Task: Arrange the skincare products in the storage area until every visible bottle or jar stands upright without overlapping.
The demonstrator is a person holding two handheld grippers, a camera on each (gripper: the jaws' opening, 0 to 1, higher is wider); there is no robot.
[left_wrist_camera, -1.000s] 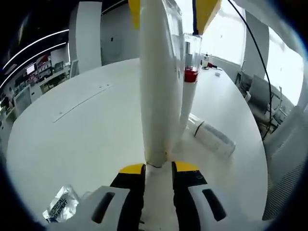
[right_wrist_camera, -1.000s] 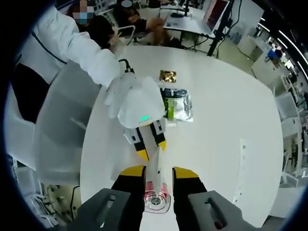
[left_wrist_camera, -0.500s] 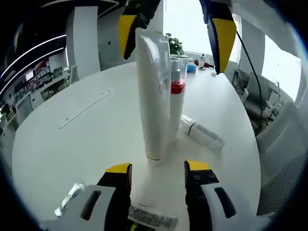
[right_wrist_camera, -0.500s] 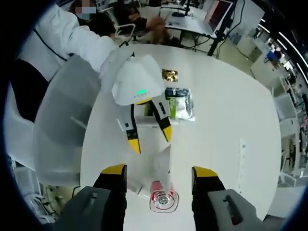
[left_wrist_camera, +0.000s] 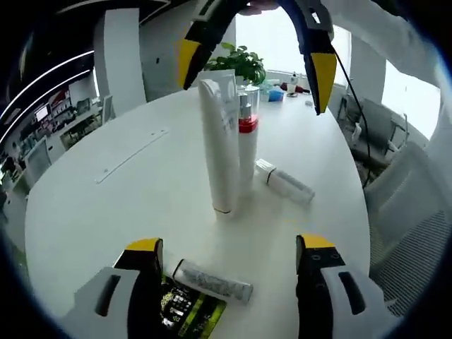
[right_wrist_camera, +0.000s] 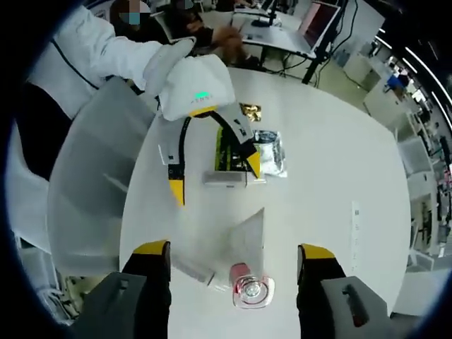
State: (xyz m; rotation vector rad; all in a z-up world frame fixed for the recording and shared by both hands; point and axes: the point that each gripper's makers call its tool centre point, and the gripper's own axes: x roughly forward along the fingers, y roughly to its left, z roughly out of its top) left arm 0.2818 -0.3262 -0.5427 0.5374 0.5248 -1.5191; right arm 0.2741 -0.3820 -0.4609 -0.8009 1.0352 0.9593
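Both my grippers, left [left_wrist_camera: 224, 254] and right [right_wrist_camera: 233, 258], have let go and spread wide (backing off); a nudge could topple the tall tube [left_wrist_camera: 219, 148] beside the pump bottle [left_wrist_camera: 246, 138].

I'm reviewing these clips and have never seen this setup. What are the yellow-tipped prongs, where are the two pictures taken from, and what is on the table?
A person holds a two-jaw gripper in each hand, and a fisheye camera rides on each. The left gripper and right gripper rise from the bottom of their own views, both open and holding nothing; each also appears in the other's view. On the white table a white tube and a red-collared pump bottle stand upright, close together. A clear bottle and a small tube lie flat, beside a green-and-black packet.
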